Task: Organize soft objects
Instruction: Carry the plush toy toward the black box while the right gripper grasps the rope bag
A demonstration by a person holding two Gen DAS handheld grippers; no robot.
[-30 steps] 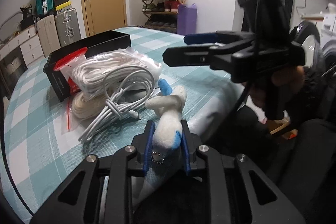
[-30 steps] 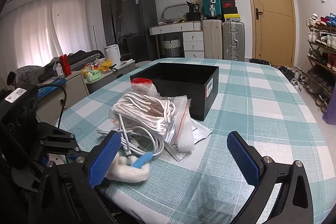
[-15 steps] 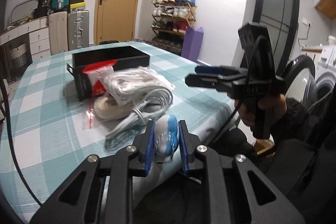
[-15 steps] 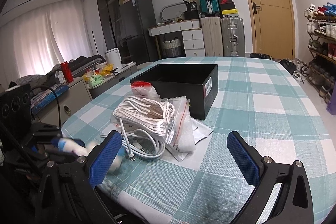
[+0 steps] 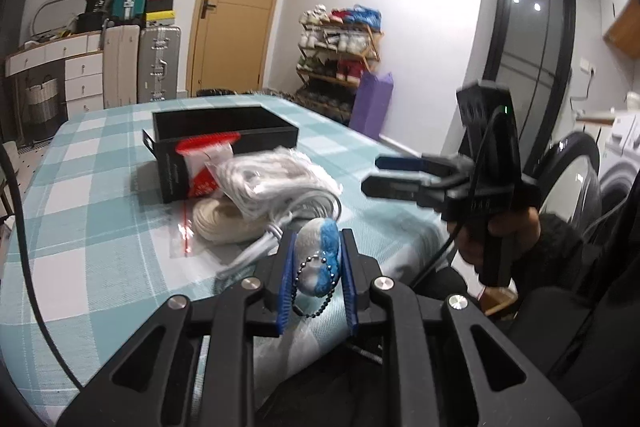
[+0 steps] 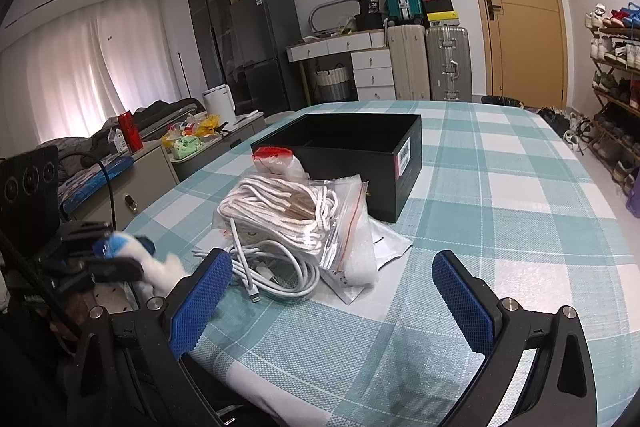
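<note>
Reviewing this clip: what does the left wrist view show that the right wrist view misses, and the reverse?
Only the left wrist view: the bead chain hanging from the blue-and-white plush toy, which the left tool is shut on, and the hand holding the right tool.
Only the right wrist view: the open inside of the black box, the right tool open with nothing between its pads, and the white charging cable's plug.
Both: the checked tablecloth, the box, and the bagged white cord.
</note>
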